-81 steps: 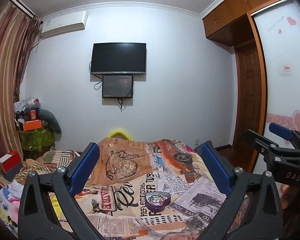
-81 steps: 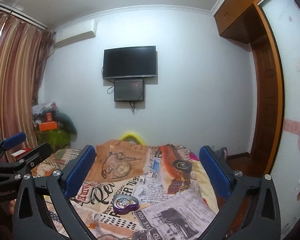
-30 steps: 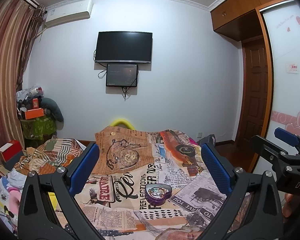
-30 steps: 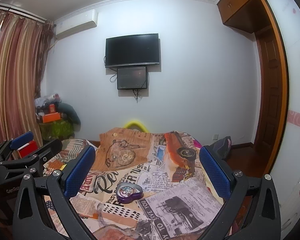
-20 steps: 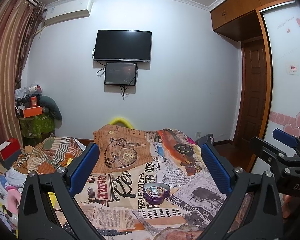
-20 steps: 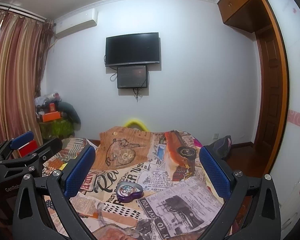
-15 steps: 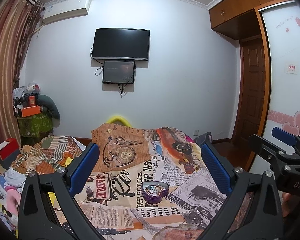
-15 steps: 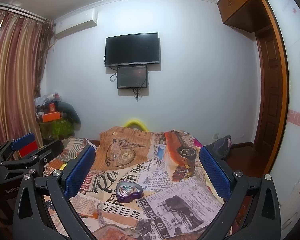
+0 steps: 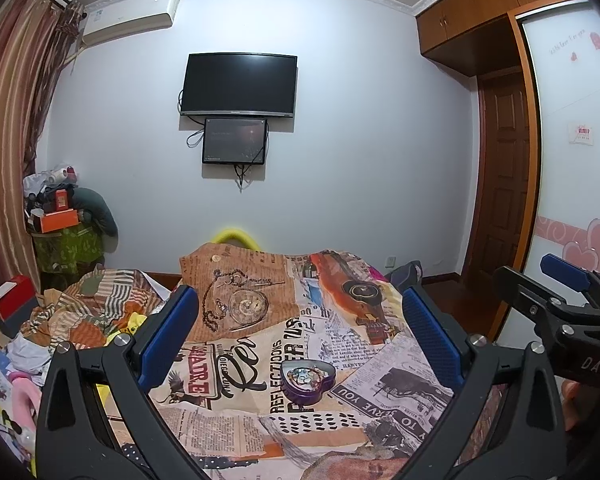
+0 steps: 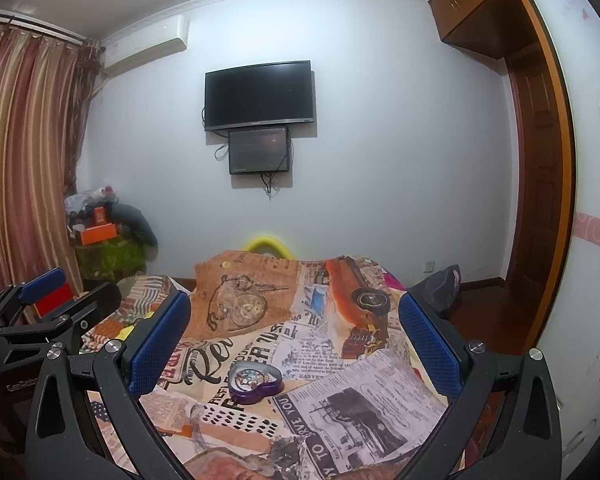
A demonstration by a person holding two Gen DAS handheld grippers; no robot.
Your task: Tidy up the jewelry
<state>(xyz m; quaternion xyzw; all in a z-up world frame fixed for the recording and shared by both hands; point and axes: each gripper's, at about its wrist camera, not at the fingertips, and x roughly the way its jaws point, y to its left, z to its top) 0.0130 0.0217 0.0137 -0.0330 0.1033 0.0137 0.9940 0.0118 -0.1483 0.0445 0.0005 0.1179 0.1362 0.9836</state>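
Purple heart-shaped jewelry tin [image 9: 308, 381] now sits nearer (approach underway); both grippers' fingers [image 9: 168, 336] spread, empty.

Open purple heart-shaped jewelry box [image 9: 308, 380] lies flat on the bedspread [image 9: 260, 412].

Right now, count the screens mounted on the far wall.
2. The large black TV hangs on the wall; the smaller monitor sits directly beneath it, cables dangling. Both look dark. None seem hidden.
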